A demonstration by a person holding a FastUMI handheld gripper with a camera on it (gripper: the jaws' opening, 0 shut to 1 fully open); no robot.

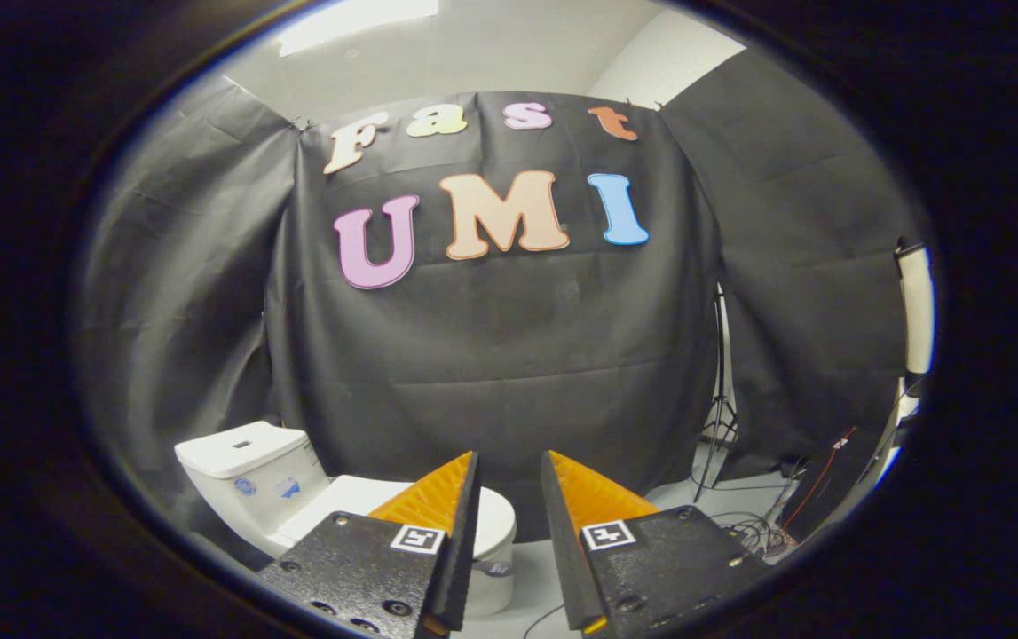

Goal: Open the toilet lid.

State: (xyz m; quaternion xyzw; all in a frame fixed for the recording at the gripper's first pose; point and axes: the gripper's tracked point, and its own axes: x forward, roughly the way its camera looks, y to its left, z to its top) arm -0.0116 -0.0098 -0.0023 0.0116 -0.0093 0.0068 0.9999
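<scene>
A white toilet (282, 497) stands on the floor by the black cloth wall, to the left of and beyond my fingers. Its tank (247, 466) is at the far left, and its lid (353, 501) lies flat and closed over the bowl, partly hidden behind my left finger (437, 510). My gripper (510, 461) hangs in the air well short of the toilet, open, with a narrow gap between the fingertips and nothing in it.
A tripod stand (720, 399) rises by the cloth at the right. Loose cables (753, 532) and dark gear (828, 479) lie on the pale floor beyond my right finger. Black cloth closes the booth on all sides.
</scene>
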